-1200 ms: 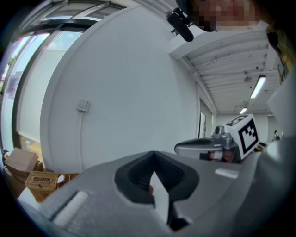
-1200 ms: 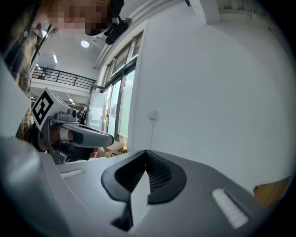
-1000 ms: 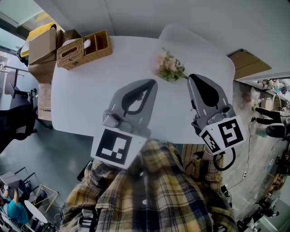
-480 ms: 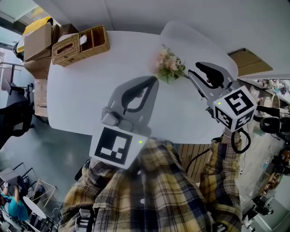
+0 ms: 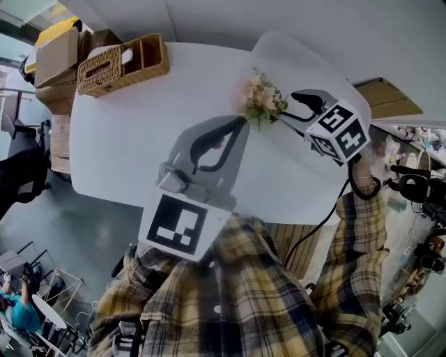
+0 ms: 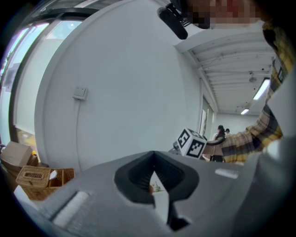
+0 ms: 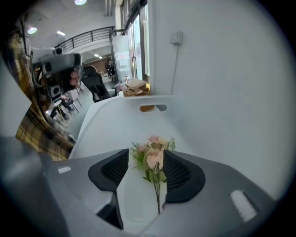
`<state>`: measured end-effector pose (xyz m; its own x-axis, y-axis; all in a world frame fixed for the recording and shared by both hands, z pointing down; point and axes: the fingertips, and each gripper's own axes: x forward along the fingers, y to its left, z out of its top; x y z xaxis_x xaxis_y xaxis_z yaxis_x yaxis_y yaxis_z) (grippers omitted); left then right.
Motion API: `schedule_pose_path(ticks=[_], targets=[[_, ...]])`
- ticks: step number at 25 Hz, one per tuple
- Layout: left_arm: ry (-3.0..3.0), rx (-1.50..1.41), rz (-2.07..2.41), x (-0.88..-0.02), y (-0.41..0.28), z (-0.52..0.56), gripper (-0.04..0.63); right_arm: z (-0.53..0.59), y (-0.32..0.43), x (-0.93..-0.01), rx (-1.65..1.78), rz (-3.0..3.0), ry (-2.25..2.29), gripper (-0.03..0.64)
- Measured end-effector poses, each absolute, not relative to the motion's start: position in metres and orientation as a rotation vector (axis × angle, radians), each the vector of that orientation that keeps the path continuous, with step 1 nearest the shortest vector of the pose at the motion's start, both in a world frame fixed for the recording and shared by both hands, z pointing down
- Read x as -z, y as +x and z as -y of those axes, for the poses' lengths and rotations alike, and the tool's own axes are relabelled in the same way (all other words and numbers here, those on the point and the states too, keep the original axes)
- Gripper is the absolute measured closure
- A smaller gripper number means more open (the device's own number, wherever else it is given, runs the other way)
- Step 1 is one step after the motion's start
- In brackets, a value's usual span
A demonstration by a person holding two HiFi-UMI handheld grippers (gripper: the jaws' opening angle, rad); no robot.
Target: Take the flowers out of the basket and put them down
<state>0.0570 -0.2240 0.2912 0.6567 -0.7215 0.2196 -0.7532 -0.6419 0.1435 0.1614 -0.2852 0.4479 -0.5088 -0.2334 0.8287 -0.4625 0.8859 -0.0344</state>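
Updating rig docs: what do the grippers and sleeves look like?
Grey plastic, black ribbed fingers. The left gripper and right gripper each carry a black-and-white marker cube; black cable off the right. Yellow-navy plaid sleeves. Right fingers are opening, flowers between them.

The worktop (image 5: pixel 125 139) lay bare from the wicker basket (image 5: pixel 122 59) at its far left corner across to the flowers (image 5: pixel 263 103) near the far right edge. The left claw (image 5: pixel 237 125) hung over that stretch. The right claw (image 7: pixel 146 152), jaws opening, straddled the flowers. A wall (image 5: pixel 209 21) closed off the far side.
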Motion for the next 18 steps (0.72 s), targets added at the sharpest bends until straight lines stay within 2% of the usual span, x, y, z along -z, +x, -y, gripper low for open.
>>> schedule_pose_path(ticks=[18], targets=[[2.605,-0.218,1.216,-0.307,0.053,0.243,0.595,0.293,0.181,-0.577,-0.459,1.921,0.355,0.322]])
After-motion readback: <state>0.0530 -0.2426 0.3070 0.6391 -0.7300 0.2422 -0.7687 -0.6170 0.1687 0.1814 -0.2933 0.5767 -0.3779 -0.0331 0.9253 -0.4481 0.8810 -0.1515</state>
